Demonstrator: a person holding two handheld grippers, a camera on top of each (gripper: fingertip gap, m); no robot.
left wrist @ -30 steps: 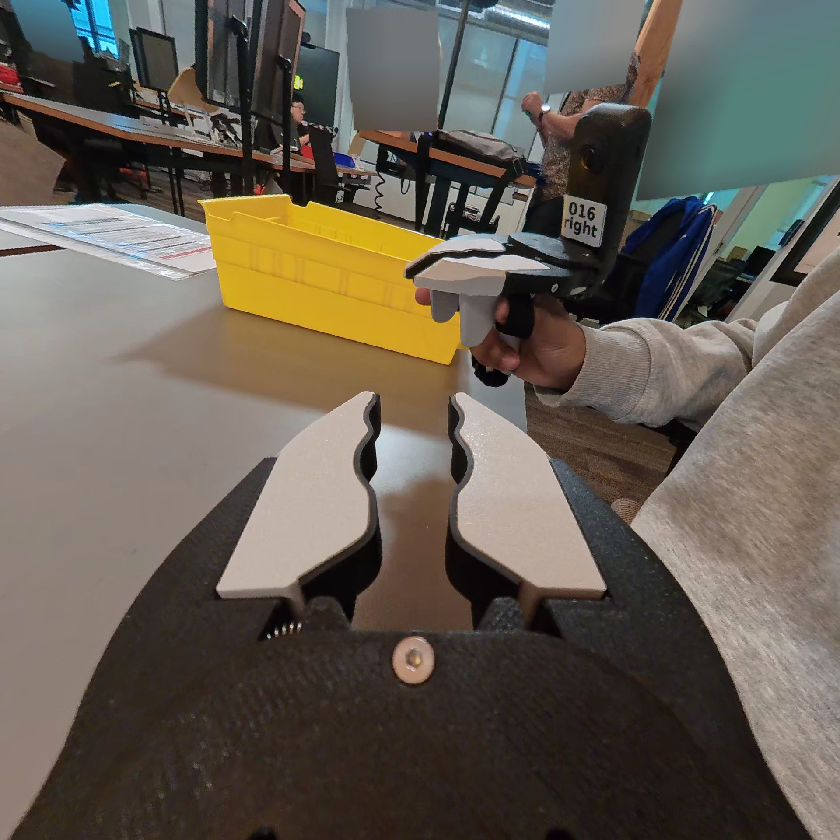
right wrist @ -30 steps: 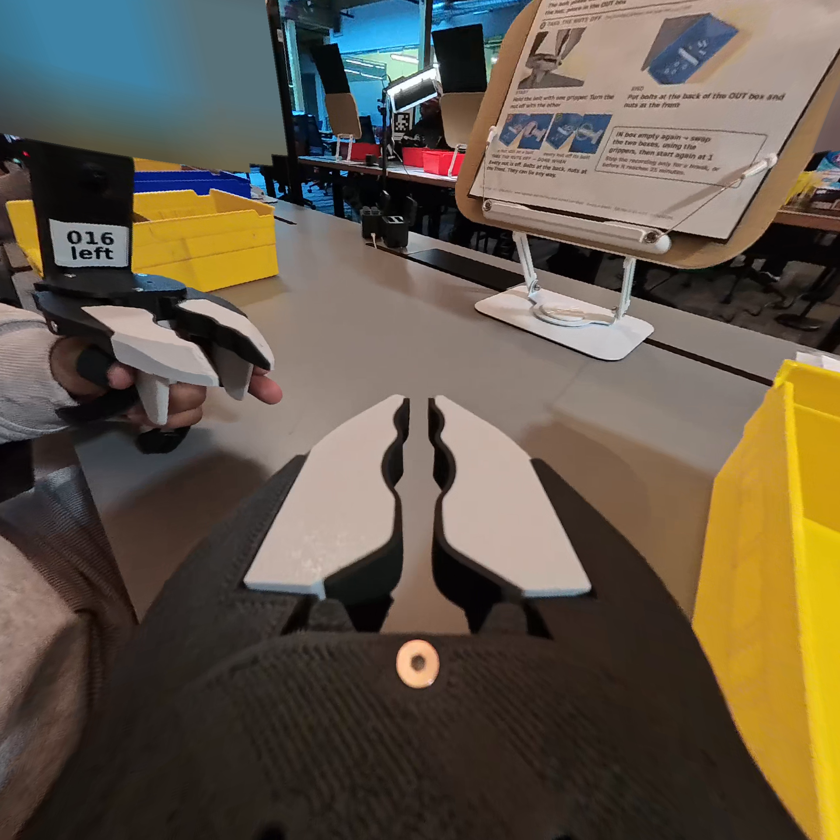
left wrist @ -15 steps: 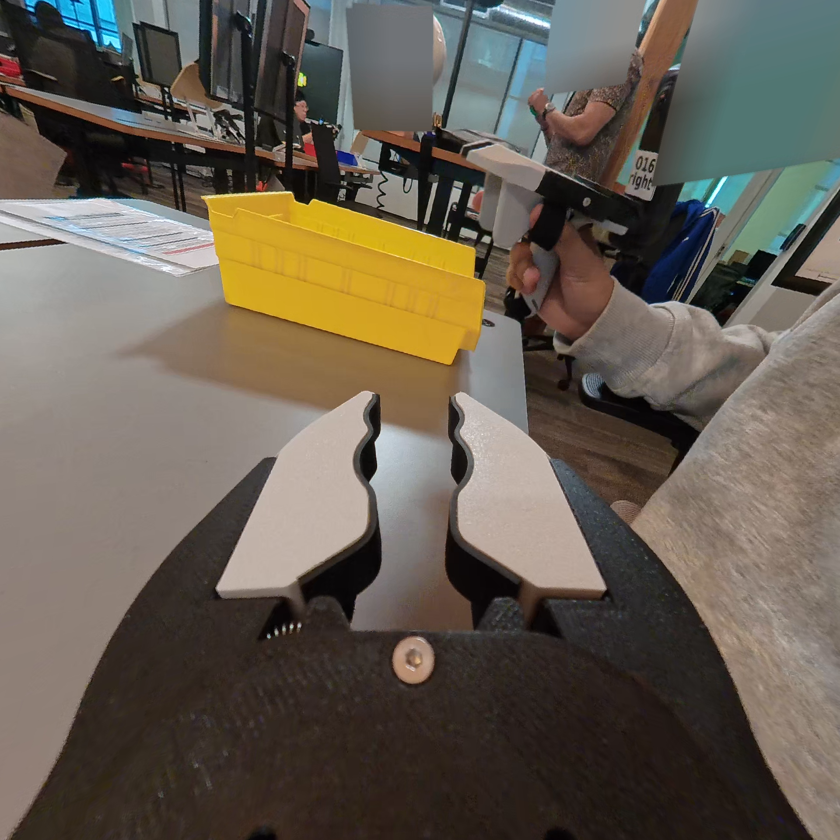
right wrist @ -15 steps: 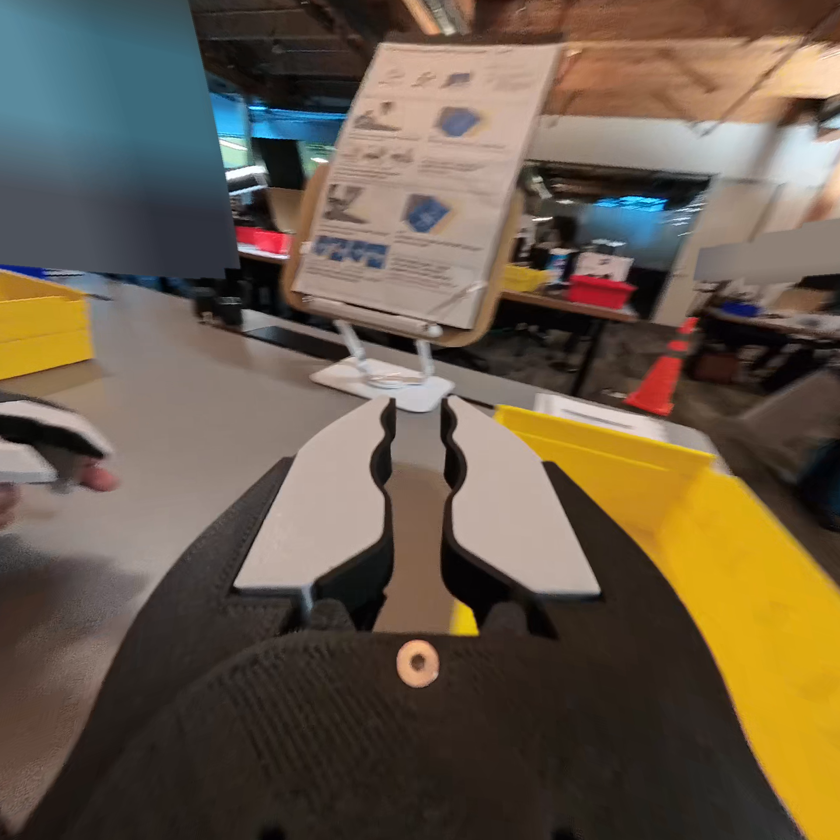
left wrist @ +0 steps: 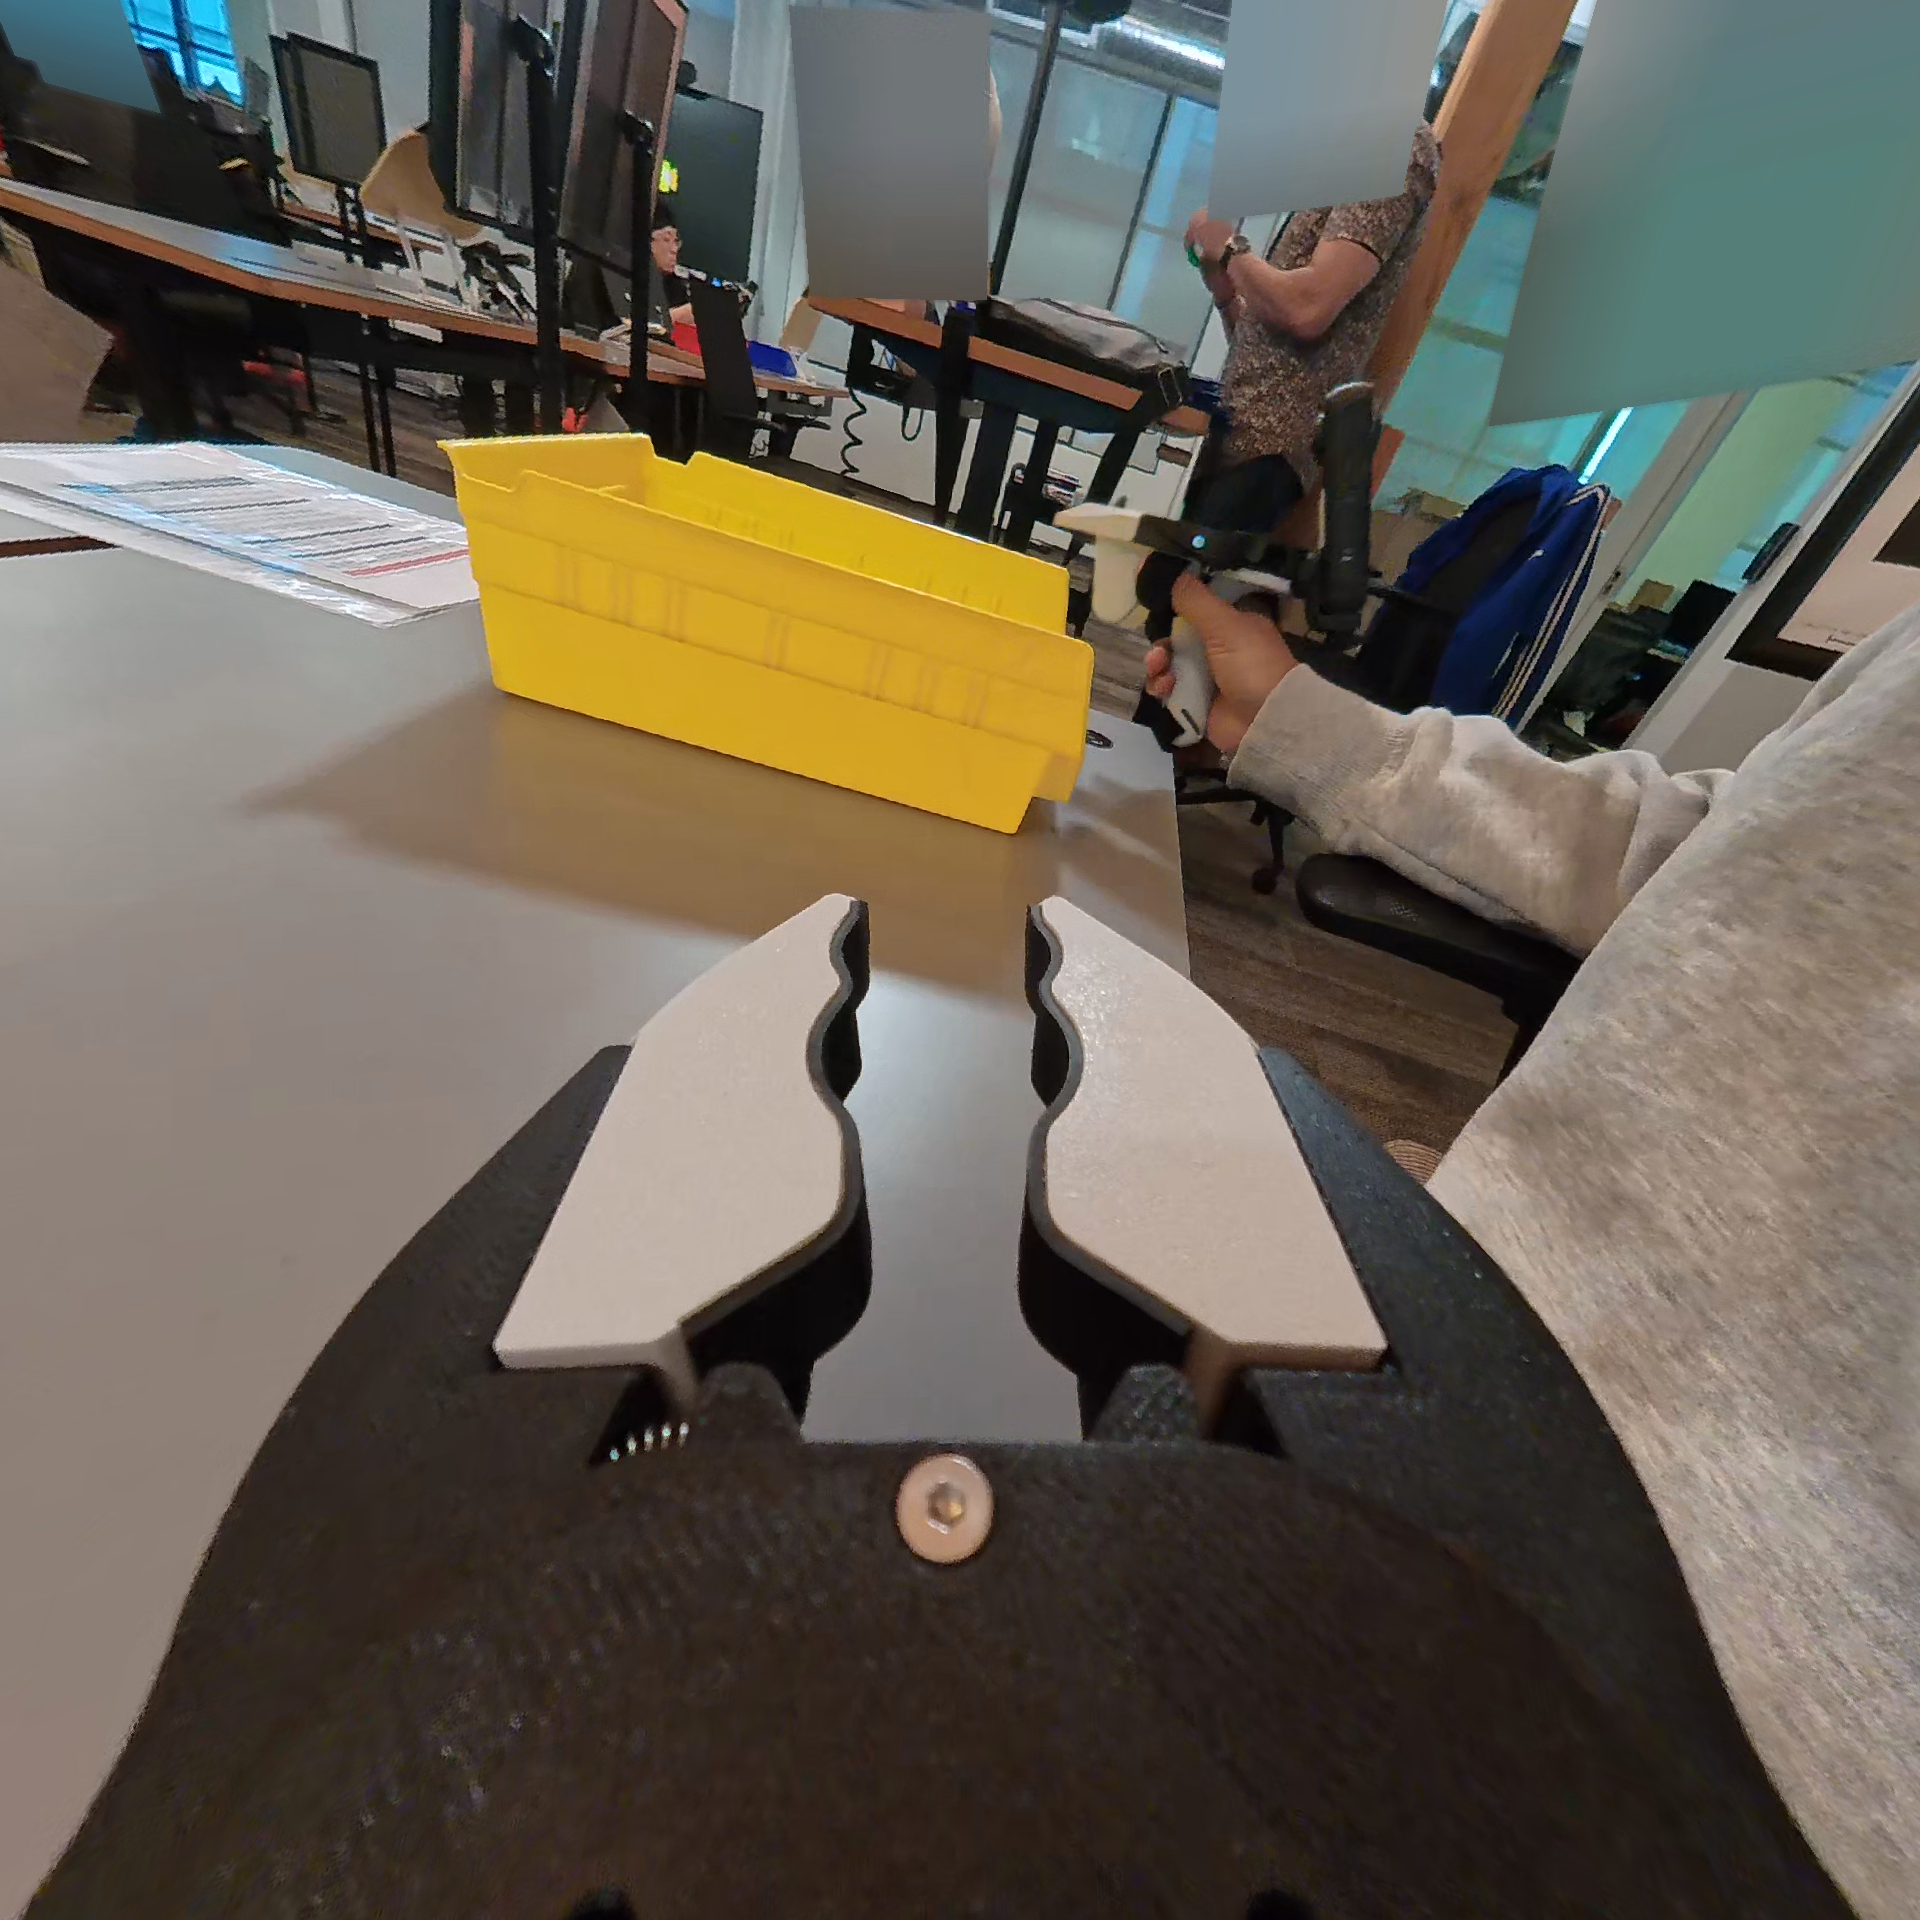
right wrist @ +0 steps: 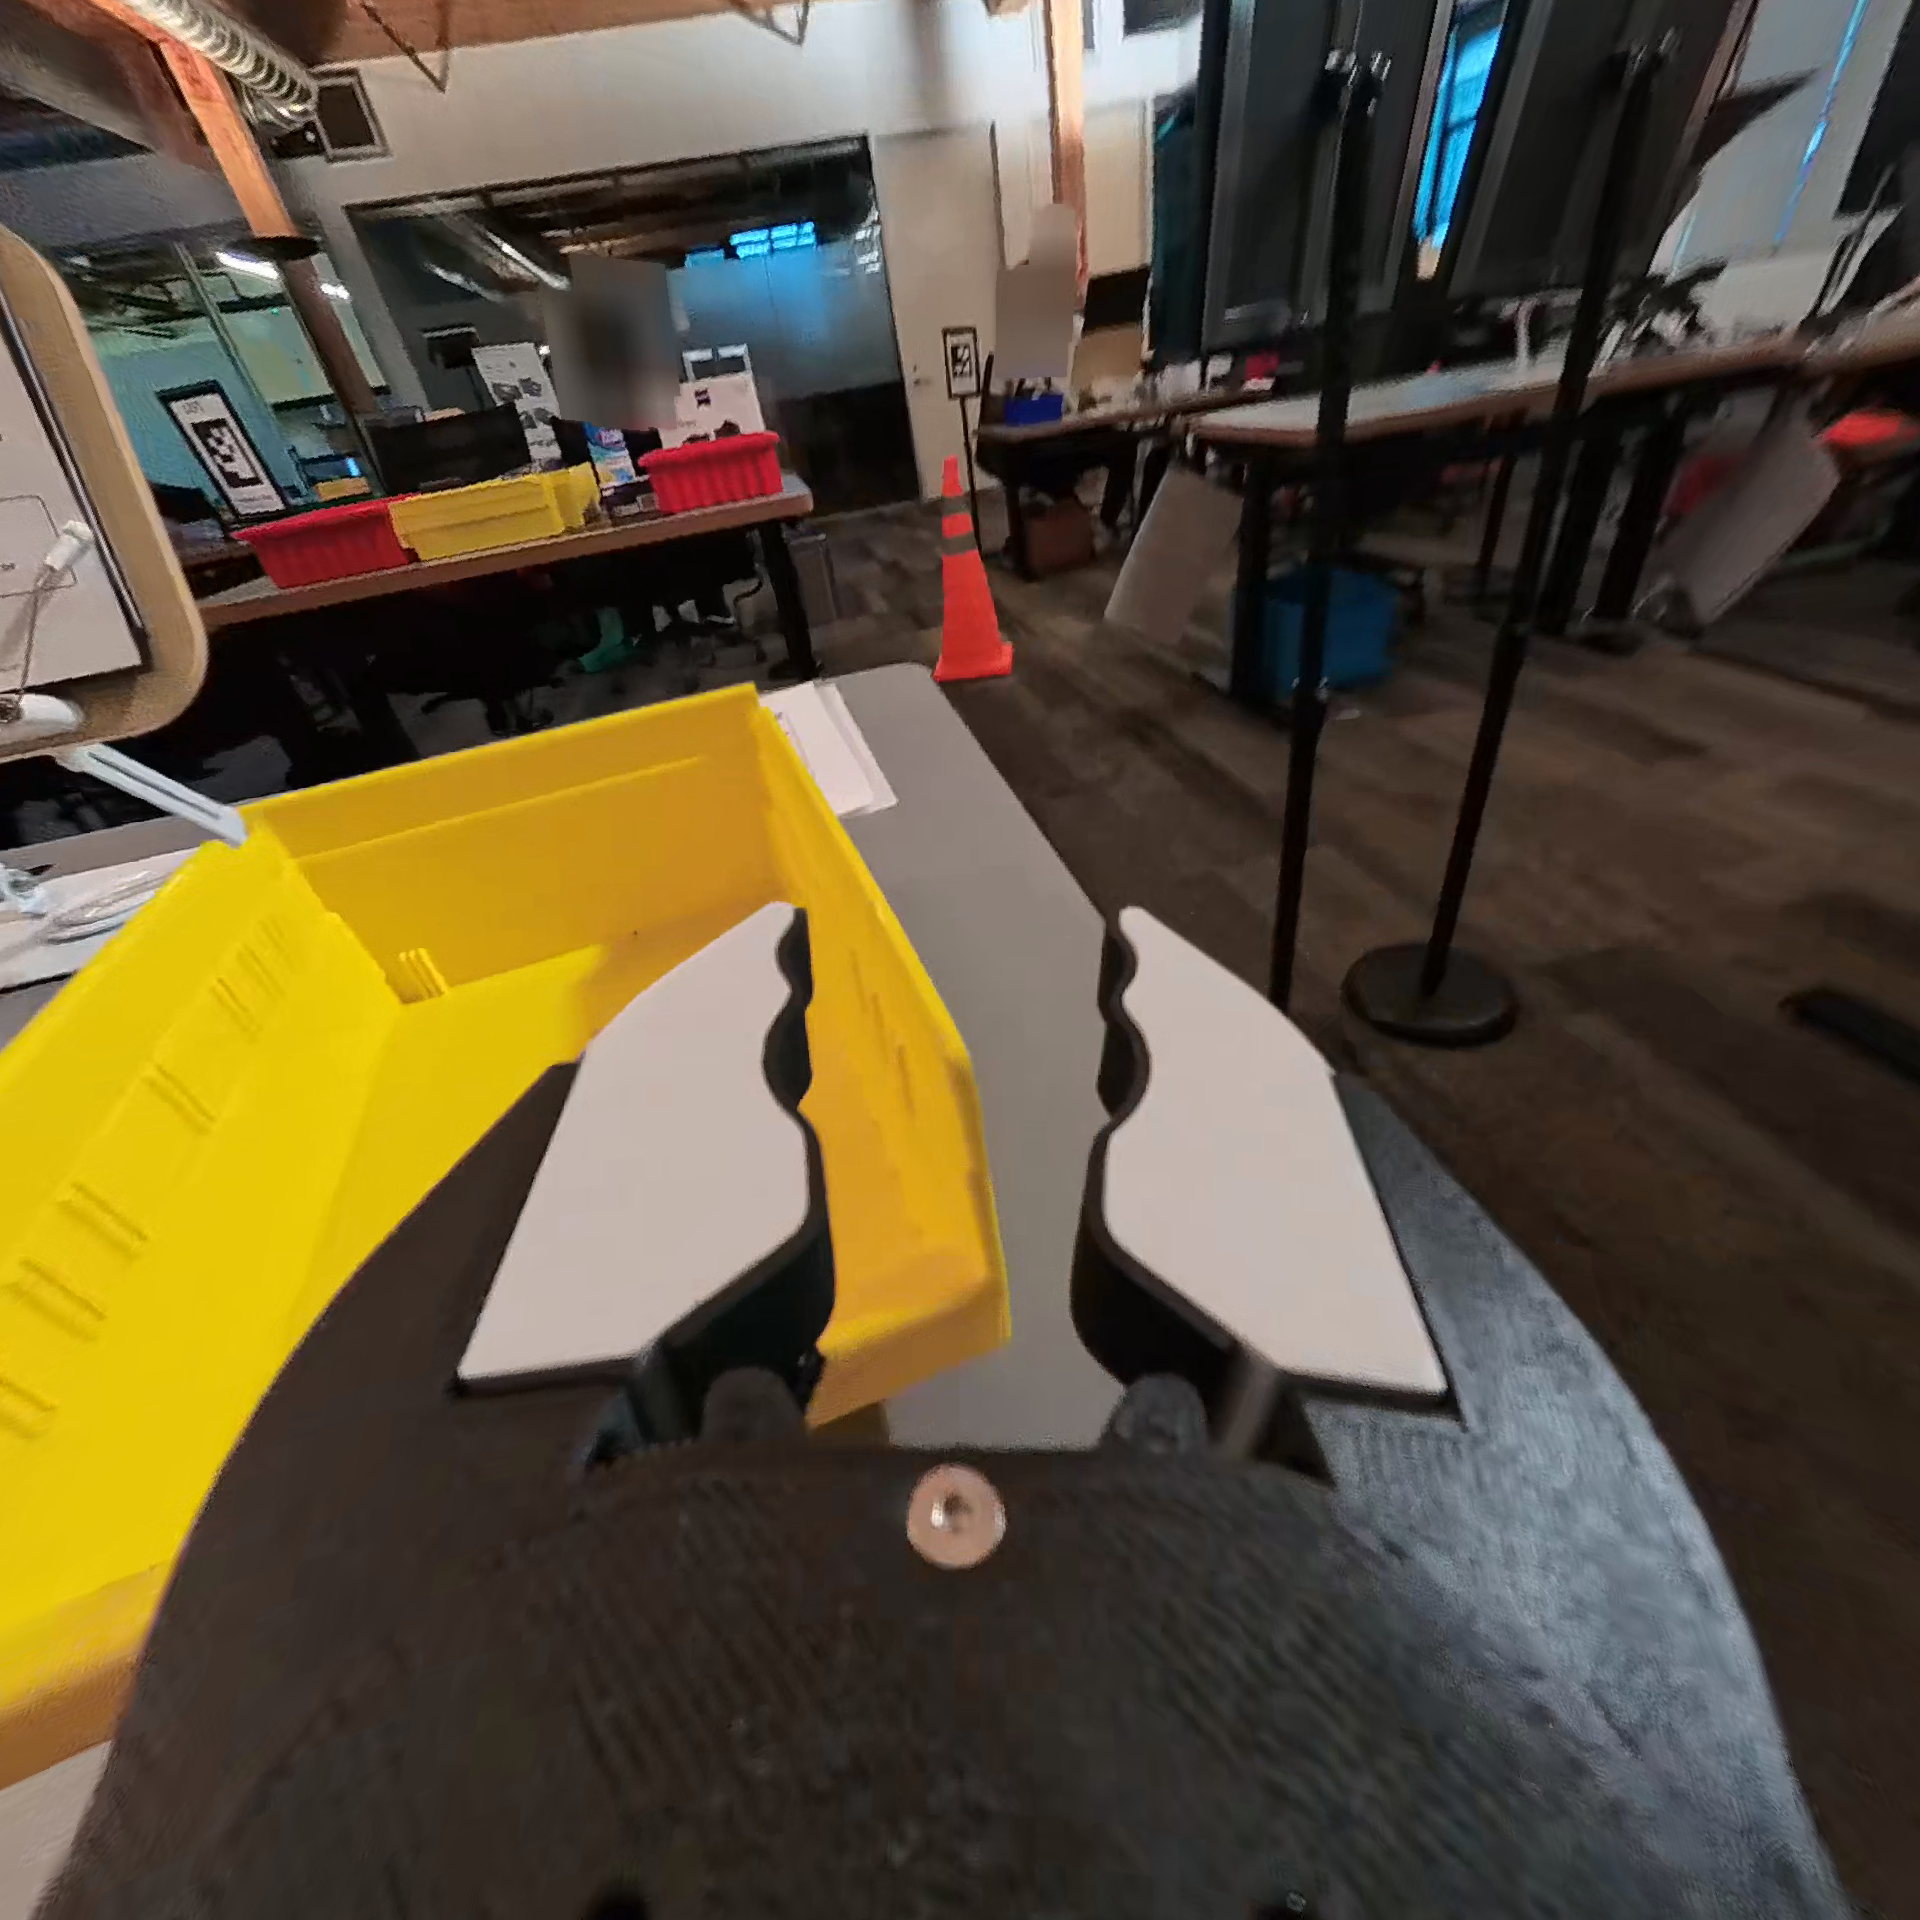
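Note:
My left gripper [left wrist: 945, 925] is open and empty, held low over the grey table [left wrist: 260, 935]. A yellow bin [left wrist: 769, 644] stands ahead of it, apart from it. My right gripper [right wrist: 956, 935] is open wide and straddles the right side wall of the same yellow bin [right wrist: 894, 1091]. Its left finger [right wrist: 665, 1164] is over the bin's inside and its right finger [right wrist: 1236, 1174] is outside, over the table; the jaws do not grip the wall. It also shows in the left wrist view [left wrist: 1112, 540], held by a hand at the bin's right end. The part of the bin's inside that shows holds nothing.
A document stand [right wrist: 94, 499] is at the far left and paper sheets [right wrist: 831, 748] lie behind the bin. A laminated sheet [left wrist: 239, 520] lies at the back left. The table edge [right wrist: 1039, 852] runs close on the right, with floor, black poles [right wrist: 1309, 623] and an orange cone [right wrist: 966, 582] beyond. One gripper's finger ends stand about 45 cm off the other's.
My right gripper has swung right, from facing the document stand to the bin's right wall, and its jaws have opened wider. My left gripper has not moved.

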